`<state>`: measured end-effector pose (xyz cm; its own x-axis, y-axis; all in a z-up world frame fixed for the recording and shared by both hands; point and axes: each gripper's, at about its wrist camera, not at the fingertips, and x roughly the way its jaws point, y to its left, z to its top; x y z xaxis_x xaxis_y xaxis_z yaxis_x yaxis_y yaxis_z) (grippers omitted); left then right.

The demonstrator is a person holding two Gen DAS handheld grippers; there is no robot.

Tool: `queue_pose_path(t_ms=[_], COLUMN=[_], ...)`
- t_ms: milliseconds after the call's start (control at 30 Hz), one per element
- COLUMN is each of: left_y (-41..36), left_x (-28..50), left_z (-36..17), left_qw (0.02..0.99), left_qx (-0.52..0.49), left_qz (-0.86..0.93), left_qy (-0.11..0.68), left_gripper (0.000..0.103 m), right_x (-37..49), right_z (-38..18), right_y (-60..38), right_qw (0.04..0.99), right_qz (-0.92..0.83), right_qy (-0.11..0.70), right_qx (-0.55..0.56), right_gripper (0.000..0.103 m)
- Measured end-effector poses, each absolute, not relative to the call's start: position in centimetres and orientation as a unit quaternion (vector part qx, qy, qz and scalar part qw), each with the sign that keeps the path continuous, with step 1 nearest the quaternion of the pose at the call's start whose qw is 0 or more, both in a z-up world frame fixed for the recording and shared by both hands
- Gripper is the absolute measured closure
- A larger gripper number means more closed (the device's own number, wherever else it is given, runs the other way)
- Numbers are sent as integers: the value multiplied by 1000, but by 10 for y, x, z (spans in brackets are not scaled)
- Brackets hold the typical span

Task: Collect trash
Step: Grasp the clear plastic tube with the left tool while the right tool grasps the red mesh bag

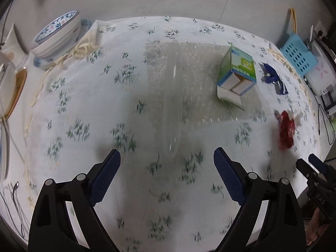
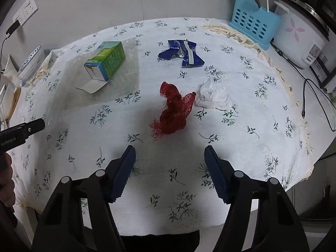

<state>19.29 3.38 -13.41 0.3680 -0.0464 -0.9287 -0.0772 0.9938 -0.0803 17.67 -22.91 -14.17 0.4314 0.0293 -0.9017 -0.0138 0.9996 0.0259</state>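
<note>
A clear bubble-wrap sheet (image 1: 178, 79) lies on the flowered tablecloth ahead of my left gripper (image 1: 167, 157), which stands open and holds nothing. A green and blue carton (image 1: 237, 71) (image 2: 105, 61) rests on the sheet with its flap open. A red mesh bag (image 2: 173, 111) (image 1: 285, 128) lies just beyond my right gripper (image 2: 170, 152), whose fingers are apart with nothing between them. A crumpled white tissue (image 2: 214, 96) sits to the right of the mesh. A torn blue wrapper (image 2: 182, 52) (image 1: 273, 77) lies farther back.
Stacked patterned bowls (image 1: 58, 35) and plates stand at the left edge. A blue perforated utensil holder (image 2: 254, 25) and a white rice cooker (image 2: 302, 35) stand at the back right. A black cable (image 2: 308, 96) trails over the right side. The table's front edge is close.
</note>
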Motion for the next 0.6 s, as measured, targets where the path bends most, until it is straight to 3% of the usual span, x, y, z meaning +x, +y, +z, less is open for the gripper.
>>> queue_pose_path(t_ms=[233,600], left_y=[41,42], left_x=[242,288], left_z=[-143,-172], left_qw=[827,809], left_qx=[-51,-56], left_qz=[14,17], left_qy=[559,585], left_gripper=[21,46], right_x=[210,239], right_z=[-157,-180], right_y=[-241,-242], right_qw=[838,821], right_qz=[-1,-16], right_qy=[544,564], right_qx=[43,86], right_gripper=[48,63])
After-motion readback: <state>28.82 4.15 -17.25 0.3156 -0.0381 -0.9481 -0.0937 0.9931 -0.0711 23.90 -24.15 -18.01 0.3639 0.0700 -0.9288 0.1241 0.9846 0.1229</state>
